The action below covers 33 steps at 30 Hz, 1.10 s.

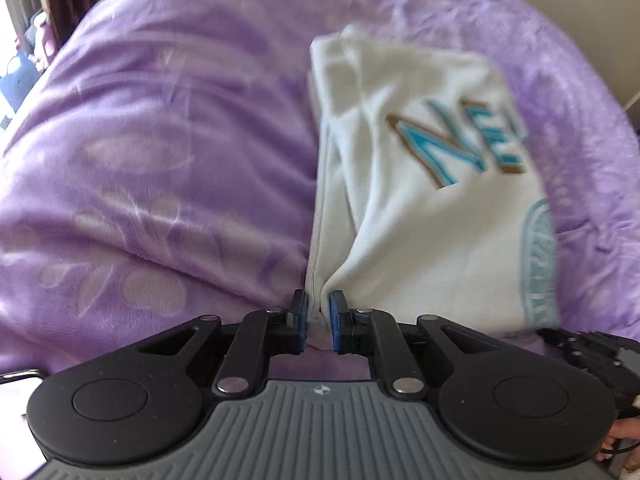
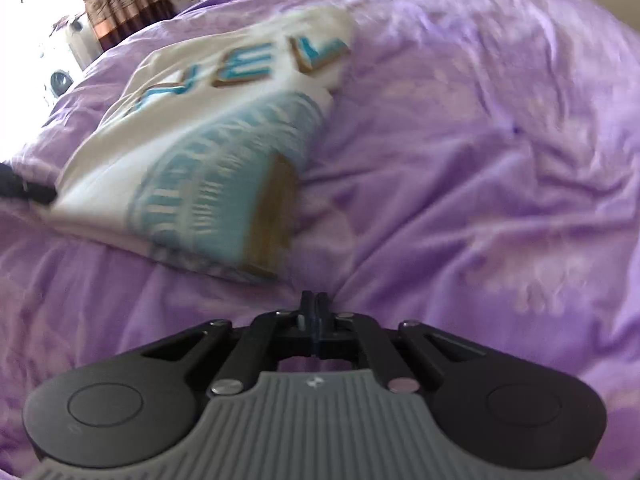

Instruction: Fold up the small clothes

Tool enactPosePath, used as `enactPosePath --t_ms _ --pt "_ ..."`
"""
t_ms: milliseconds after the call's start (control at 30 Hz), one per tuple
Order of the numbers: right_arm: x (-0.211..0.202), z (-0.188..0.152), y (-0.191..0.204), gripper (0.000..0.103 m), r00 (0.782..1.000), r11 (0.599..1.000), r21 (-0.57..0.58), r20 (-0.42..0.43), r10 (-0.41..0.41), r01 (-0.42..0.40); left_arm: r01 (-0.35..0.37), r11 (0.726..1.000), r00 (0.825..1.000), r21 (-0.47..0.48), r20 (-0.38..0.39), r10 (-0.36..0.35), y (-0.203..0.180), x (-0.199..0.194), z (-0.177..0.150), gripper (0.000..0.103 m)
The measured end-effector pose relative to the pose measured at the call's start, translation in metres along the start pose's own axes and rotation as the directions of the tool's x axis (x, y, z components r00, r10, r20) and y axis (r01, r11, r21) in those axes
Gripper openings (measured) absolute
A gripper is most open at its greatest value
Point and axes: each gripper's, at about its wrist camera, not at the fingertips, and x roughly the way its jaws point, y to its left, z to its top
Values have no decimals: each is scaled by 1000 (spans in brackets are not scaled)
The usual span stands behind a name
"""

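Left grip on the shirt, right clenched on nothing.

My left gripper (image 1: 319, 316) pinches the folded white shirt (image 1: 420, 184) by its near corner; its long axis runs toward 12 o'clock across the purple blanket (image 1: 160, 140). My right gripper (image 2: 313, 322) sits level, jaws together, shirt at 11 o'clock.

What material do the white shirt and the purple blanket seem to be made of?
White shirt: probably soft cotton knit, matte, with printed letters; it creases gently. Purple blanket: likely plush fleece, slightly shiny, with a pale embossed pattern.
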Motion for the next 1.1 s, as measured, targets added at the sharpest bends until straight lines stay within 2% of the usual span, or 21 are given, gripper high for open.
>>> enactPosePath --t_ms 67,167,267,333,467,533,567,600,667,767,800,867,933,1000,1100 --pt "2 1 -8 0 1000 999 36 -8 24 -23 -13 1000 1000 1 -19 13 0 8 0 13" --pt "-5 4 -4 0 1000 1000 7 8 16 -16 -42 999 999 31 -32 43 -6 9 0 15" --pt "-21 10 -4 0 998 999 14 61 33 -34 -49 997 998 53 -32 50 -10 -4 2 27" --pt "-32 17 -5 1 992 997 35 110 65 -69 -42 995 999 94 -24 45 -12 -14 3 31" --pt "-41 43 4 5 975 995 -10 199 102 -102 -50 990 998 132 41 45 -11 -39 9 33" --pt "-39 55 12 8 967 992 -51 225 121 -113 -42 991 994 127 102 29 -13 -50 20 40" --pt "-36 60 15 13 965 991 -62 229 126 -115 -31 993 991 116 133 15 -13 -53 25 48" --pt "-31 65 17 22 965 990 -69 226 136 -124 -15 995 987 99 158 -1 -12 -54 31 57" --pt "-20 71 20 24 964 987 -76 217 156 -142 22 998 980 66 194 -34 -14 -50 45 66" --pt "1 72 19 26 981 992 -77 160 111 -100 43 998 975 47 217 -52 -13 -36 59 70" --pt "8 72 15 29 985 993 -66 136 105 -96 42 998 975 40 218 -50 -11 -30 63 72" --pt "15 72 4 30 987 992 -4 100 129 -130 48 998 978 26 202 -53 -8 -14 72 73" --pt "13 75 -5 30 980 984 44 102 169 -175 87 996 977 4 196 -87 -2 -3 80 74" --pt "7 82 -10 33 976 981 57 130 175 -184 150 988 970 -40 197 -139 9 5 84 80" --pt "7 97 -23 49 968 973 102 166 188 -206 228 966 957 -123 213 -199 27 20 94 85"
